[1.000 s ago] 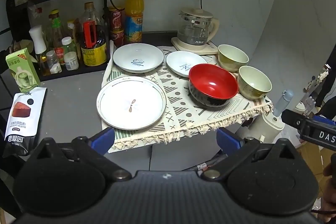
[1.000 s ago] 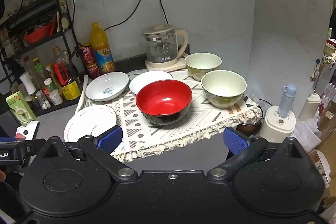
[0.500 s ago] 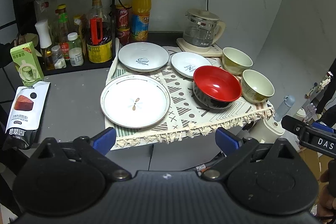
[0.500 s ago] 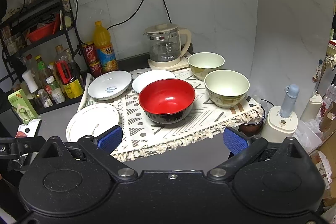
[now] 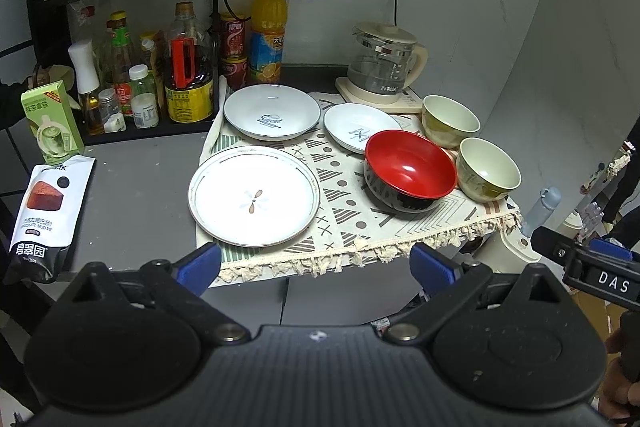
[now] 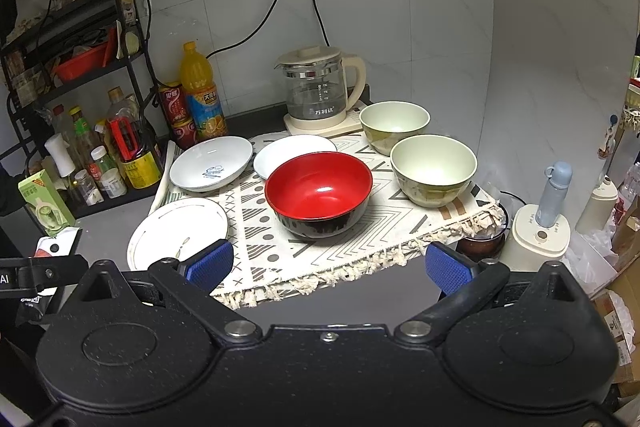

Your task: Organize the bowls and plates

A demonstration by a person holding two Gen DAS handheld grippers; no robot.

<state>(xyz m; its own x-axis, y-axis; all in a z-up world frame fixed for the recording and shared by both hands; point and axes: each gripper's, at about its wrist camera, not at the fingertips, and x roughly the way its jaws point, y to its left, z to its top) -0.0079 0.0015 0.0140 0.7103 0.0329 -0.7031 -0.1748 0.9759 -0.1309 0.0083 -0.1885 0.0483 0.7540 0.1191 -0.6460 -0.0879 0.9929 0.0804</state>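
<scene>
Left gripper [image 5: 314,261]: blue-padded fingers spread wide, nothing in them, hanging off the front edge of the worktop facing the big plate.
Right gripper [image 6: 326,265]: same deal, jaws wide apart and empty, out past the front edge, lined up with the red bowl.
Patterned fringed cloth [image 5: 352,215]: covers the worktop's right half, fringe draped over the front edge; all the dishes sit on it.
Large white flat plate with a thin rim line [image 5: 254,195]: front-left corner of the cloth, nothing on it.
White shallow dish with blue script [image 5: 272,111]: back-left of the cloth, just behind the big plate, empty.
Small white plate [image 5: 356,127]: back middle, partly hidden by the red bowl's rim.
Red-inside, black-outside bowl [image 5: 410,171]: front right of centre, upright, empty.
Two pale green bowls: one [image 5: 489,170] at the right edge just beside the red bowl, the other [image 5: 450,115] behind it near the kettle; both empty.
Glass kettle on a cream base [image 5: 382,67]: back right corner, looks empty as far as I can tell.
Orange juice bottle [image 5: 268,31]: back edge, liquid nearly to the top.
</scene>
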